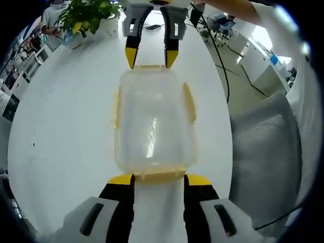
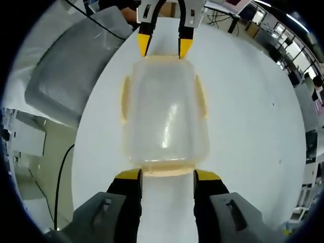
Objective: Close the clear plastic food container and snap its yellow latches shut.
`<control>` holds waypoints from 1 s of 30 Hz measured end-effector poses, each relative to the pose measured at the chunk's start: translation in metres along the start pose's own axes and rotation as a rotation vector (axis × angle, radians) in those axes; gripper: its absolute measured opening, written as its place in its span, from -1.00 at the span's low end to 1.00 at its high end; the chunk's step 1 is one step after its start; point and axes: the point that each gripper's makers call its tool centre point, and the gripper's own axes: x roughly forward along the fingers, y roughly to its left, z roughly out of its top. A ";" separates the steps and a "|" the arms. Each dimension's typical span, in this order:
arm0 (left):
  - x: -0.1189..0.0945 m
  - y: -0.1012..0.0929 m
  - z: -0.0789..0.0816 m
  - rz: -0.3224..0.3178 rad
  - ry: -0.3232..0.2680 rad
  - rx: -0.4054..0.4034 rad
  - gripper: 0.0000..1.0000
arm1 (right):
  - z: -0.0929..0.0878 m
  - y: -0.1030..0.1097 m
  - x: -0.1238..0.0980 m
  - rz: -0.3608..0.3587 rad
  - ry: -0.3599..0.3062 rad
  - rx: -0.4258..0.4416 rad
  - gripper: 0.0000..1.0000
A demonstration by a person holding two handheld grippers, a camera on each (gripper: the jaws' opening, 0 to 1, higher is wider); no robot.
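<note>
So in the left gripper view the left tool sits with its jaws apart, yellow tips right at the near end of the container, either side of the end latch. The lid is on and it's sitting flat on the white bench. At the far end the right tool is spread too, tips by that latch. The right gripper view mirrors it: right tool, container, left tool. Further back there's a grey chair and a potted plant.
</note>
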 end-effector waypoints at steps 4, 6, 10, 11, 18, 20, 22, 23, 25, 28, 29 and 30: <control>0.001 0.002 -0.002 0.013 0.008 0.015 -0.31 | -0.006 0.001 0.004 -0.004 0.023 -0.003 -0.25; 0.001 0.002 -0.003 0.013 0.010 0.013 -0.25 | -0.004 0.005 0.004 0.017 0.006 0.028 -0.17; -0.001 0.002 -0.011 0.014 0.024 0.005 -0.15 | -0.010 0.005 0.003 0.017 0.019 0.042 -0.17; -0.002 0.002 -0.013 0.016 0.029 0.003 -0.12 | -0.013 0.006 0.003 0.022 0.022 0.056 -0.18; -0.014 0.020 -0.049 0.080 0.116 -0.028 0.01 | -0.053 -0.008 0.002 -0.043 0.116 0.282 -0.26; -0.019 0.022 -0.052 0.084 0.115 -0.050 0.06 | -0.052 -0.008 -0.003 -0.055 0.084 0.351 -0.18; -0.025 0.027 -0.055 0.117 0.111 -0.144 0.11 | -0.051 -0.009 -0.007 -0.059 0.067 0.400 -0.12; -0.027 0.030 -0.058 0.136 0.123 -0.197 0.11 | -0.052 -0.009 -0.008 -0.064 0.068 0.415 -0.11; -0.033 0.040 -0.059 0.180 0.117 -0.277 0.15 | -0.056 -0.010 -0.011 -0.077 0.084 0.449 -0.12; -0.038 0.037 -0.053 0.173 0.067 -0.452 0.22 | -0.064 -0.013 -0.015 -0.116 0.125 0.483 -0.19; -0.038 0.028 -0.046 0.115 0.028 -0.536 0.23 | -0.068 -0.014 -0.018 -0.133 0.148 0.503 -0.17; -0.037 0.022 -0.039 0.073 -0.011 -0.602 0.26 | -0.067 -0.014 -0.018 -0.131 0.142 0.500 -0.14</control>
